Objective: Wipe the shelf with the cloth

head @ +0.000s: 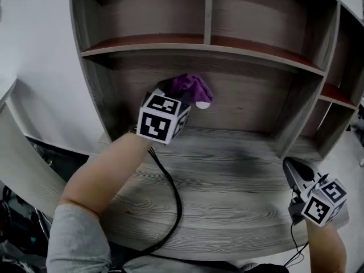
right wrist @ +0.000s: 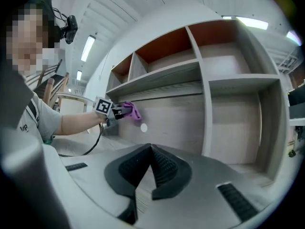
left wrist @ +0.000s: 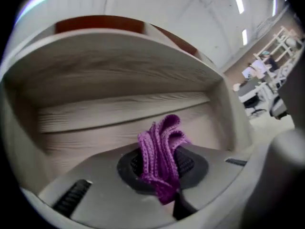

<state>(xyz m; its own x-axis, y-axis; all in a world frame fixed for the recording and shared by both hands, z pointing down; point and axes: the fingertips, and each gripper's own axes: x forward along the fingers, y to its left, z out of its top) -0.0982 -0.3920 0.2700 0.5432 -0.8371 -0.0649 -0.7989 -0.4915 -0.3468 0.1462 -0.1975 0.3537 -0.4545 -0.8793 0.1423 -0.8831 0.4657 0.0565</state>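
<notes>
A purple knitted cloth (head: 192, 87) is bunched in my left gripper (head: 183, 95), which is shut on it and raised close to the back panel of the wooden shelf unit (head: 239, 104), just under the upper shelf board (head: 187, 49). In the left gripper view the cloth (left wrist: 162, 154) sticks up between the dark pads. The right gripper view shows the cloth (right wrist: 131, 110) from the side. My right gripper (head: 291, 166) hangs at the lower right over the wide bottom shelf (head: 227, 175), jaws shut with nothing in them (right wrist: 151, 168).
A small white round sticker (head: 202, 104) sits on the back panel beside the cloth. An upright divider (head: 208, 10) splits the upper bay, and more compartments (head: 335, 95) stand to the right. A black cable (head: 170, 192) trails from the left gripper over the bottom shelf.
</notes>
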